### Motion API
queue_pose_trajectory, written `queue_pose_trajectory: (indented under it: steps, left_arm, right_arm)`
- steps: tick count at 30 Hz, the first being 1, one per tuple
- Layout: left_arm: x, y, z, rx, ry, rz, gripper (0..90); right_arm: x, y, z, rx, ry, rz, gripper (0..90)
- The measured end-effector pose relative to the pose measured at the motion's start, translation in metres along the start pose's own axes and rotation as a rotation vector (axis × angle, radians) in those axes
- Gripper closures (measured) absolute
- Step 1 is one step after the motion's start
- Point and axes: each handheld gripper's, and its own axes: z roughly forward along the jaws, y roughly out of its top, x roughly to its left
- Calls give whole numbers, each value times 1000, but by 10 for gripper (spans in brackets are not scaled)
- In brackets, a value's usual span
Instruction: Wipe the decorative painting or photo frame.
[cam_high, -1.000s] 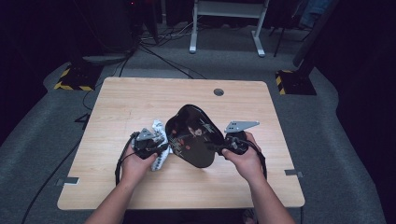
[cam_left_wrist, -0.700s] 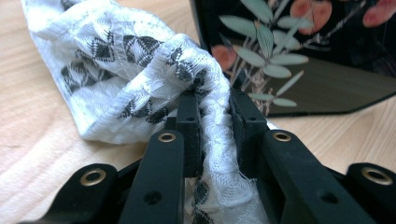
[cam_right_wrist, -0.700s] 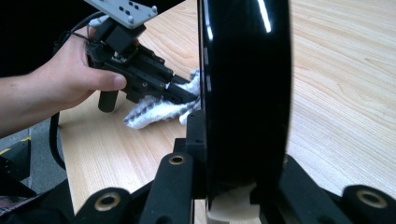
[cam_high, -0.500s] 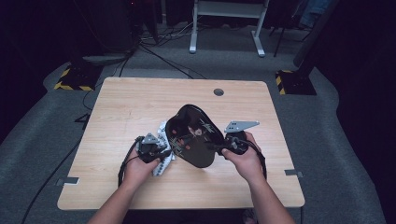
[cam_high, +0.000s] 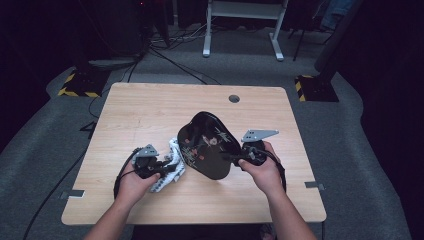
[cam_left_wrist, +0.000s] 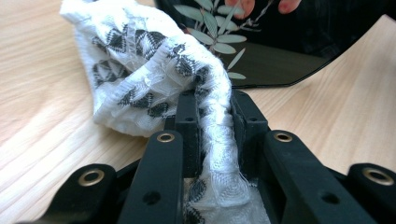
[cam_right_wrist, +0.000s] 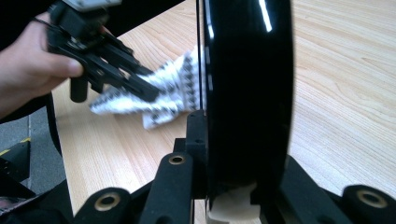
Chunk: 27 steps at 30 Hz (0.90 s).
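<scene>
left gripper (cam_high: 167, 167) has pulled the white patterned cloth (cam_high: 170, 167) back toward the near left of the table (cam_high: 150, 110), off the black tray (cam_high: 207, 145). its jaws are clamped tight on the cloth. right gripper (cam_high: 235, 157) is pinched on the tray's edge, tray propped up mid-table toward the near edge.

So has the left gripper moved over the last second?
Yes. The left gripper with its cloth drew back toward the table's near edge.
</scene>
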Motion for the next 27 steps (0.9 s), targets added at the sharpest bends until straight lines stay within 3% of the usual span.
queue_pose_trajectory:
  steps: [5, 10, 12, 17, 21, 24, 27]
  left_arm:
    - [4, 0, -21, -48, 28, -8, 756]
    - [10, -1, -43, -81, 90, -9, 751]
    - [17, -3, -51, -81, 135, 4, 748]
    - [38, -12, -64, -89, 195, -39, 739]
    - [49, -18, -67, -87, 215, -69, 728]
    - [61, -25, -67, -71, 208, -105, 720]
    - [69, -30, -66, -72, 212, -117, 708]
  right_arm:
    - [0, 0, 0, 1, -1, -3, 807]
    - [-1, 0, 0, 2, 5, 0, 807]
    - [-1, 0, 0, 1, 6, -1, 807]
    - [0, 1, 0, 5, 3, -7, 806]
    - [0, 1, 1, 4, 3, -8, 807]
    - [1, 1, 1, 4, 3, -8, 806]
    - [1, 1, 1, 4, 2, -10, 806]
